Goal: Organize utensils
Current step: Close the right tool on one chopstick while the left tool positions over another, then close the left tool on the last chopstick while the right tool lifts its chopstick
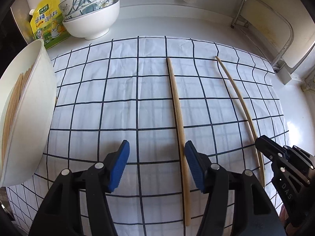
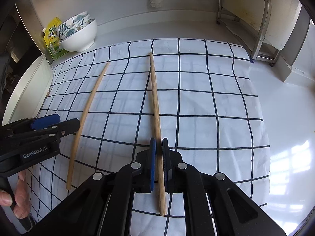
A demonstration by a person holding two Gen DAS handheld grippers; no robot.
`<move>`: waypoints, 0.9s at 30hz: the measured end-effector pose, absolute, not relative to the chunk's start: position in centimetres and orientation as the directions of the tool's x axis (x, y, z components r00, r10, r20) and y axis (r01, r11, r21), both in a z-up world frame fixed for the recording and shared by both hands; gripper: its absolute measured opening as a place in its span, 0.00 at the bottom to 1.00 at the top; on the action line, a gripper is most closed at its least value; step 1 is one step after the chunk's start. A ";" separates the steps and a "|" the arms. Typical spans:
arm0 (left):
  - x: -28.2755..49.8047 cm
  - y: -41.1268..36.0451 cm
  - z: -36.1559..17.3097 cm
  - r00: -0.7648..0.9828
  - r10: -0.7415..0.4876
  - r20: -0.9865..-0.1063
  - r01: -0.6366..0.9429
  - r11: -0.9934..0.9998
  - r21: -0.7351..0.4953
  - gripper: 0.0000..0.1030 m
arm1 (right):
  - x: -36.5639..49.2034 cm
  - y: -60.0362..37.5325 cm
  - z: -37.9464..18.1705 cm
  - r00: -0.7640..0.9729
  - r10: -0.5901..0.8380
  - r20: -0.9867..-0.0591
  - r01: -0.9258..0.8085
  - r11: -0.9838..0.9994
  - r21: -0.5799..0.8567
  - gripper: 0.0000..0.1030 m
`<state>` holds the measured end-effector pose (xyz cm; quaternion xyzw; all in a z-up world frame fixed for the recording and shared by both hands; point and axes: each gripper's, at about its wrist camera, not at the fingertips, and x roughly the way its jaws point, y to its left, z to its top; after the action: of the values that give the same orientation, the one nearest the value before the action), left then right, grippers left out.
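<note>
Two wooden chopsticks lie on a checked cloth (image 1: 118, 98). In the left wrist view, one chopstick (image 1: 177, 108) runs between the jaws of my open left gripper (image 1: 156, 151), close to the right pad and not pressed. The second chopstick (image 1: 240, 102) lies further right, its near part in my right gripper (image 1: 260, 143). In the right wrist view, my right gripper (image 2: 159, 147) is shut on that chopstick (image 2: 155, 98). The other chopstick (image 2: 88, 106) lies to the left under my left gripper (image 2: 67, 123). A white container (image 1: 39, 90) at the left holds several chopsticks.
Stacked bowls (image 1: 92, 15) and a yellow seasoning pouch (image 1: 47, 23) stand at the back left. A metal rack (image 1: 265, 29) stands at the back right. A hand (image 2: 19, 196) holds the left gripper's handle. White countertop (image 2: 285, 118) lies right of the cloth.
</note>
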<state>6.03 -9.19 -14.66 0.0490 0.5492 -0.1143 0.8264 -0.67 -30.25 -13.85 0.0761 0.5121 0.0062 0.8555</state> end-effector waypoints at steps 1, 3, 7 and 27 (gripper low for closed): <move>6.1 -9.2 -14.8 0.370 -0.131 -0.920 0.235 0.971 -0.044 0.58 | -0.5 -30.3 -13.8 0.480 0.090 -0.873 0.063 0.989 0.136 0.16; 6.2 -9.3 -14.9 0.369 -0.124 -0.921 0.225 0.974 -0.041 0.59 | -0.1 -30.1 -13.8 0.487 0.077 -0.870 0.056 0.991 0.119 0.20; 6.3 -10.1 -15.2 0.376 -0.103 -0.921 0.228 0.974 -0.016 0.59 | 0.9 -29.7 -14.5 0.474 0.049 -0.879 0.049 0.995 0.082 0.20; 5.5 -10.9 -14.9 0.355 -0.133 -0.926 0.270 0.962 -0.034 0.07 | 1.2 -29.3 -14.7 0.474 0.066 -0.878 0.056 0.993 0.104 0.06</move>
<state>5.45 -10.91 -14.87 0.0621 0.5546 -0.1227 0.8207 1.19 -29.33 -14.68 0.0593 0.5129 0.0027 0.8564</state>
